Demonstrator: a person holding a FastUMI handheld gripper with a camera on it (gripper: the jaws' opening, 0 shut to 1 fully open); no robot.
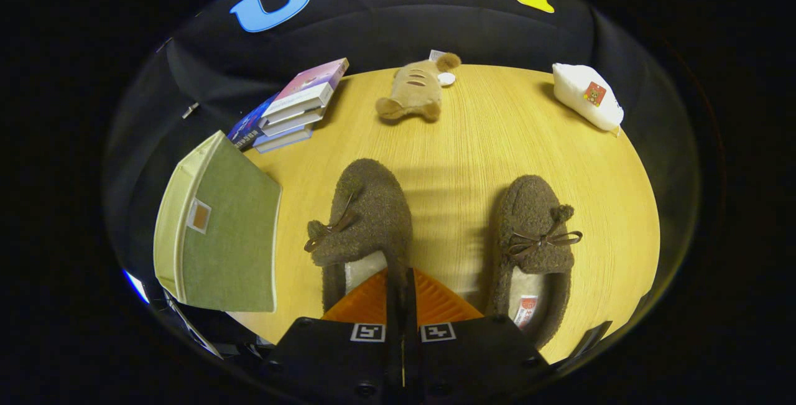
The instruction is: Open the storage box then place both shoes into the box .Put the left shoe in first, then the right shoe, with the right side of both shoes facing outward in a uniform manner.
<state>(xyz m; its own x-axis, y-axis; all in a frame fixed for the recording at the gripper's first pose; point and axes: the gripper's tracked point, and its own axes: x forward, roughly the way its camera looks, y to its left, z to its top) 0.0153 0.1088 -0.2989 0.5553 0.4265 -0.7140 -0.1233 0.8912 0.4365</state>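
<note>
Nothing yet done: storage box (217,237) lidded at centre left, both shoes (367,231) (535,249) on counter (472,137); hand-held gripper (401,287) closed and empty at bottom centre.

Two fuzzy brown slippers (367,218) (535,237) with cream lining, green fabric storage box (217,243), tan striped plush toy (415,89), white pouch (587,103), yellow wood-grain tabletop (472,144).

Gripper (401,280) at bottom centre of frame: two broad fingers (367,302) w/ ribbed, ridged inner faces, tapering to a point. Behind them, black blocky body in two halves w/ a thin seam between. Each half has a small square b/w fiducial marker. Dark round screws near bottom corners.
</note>
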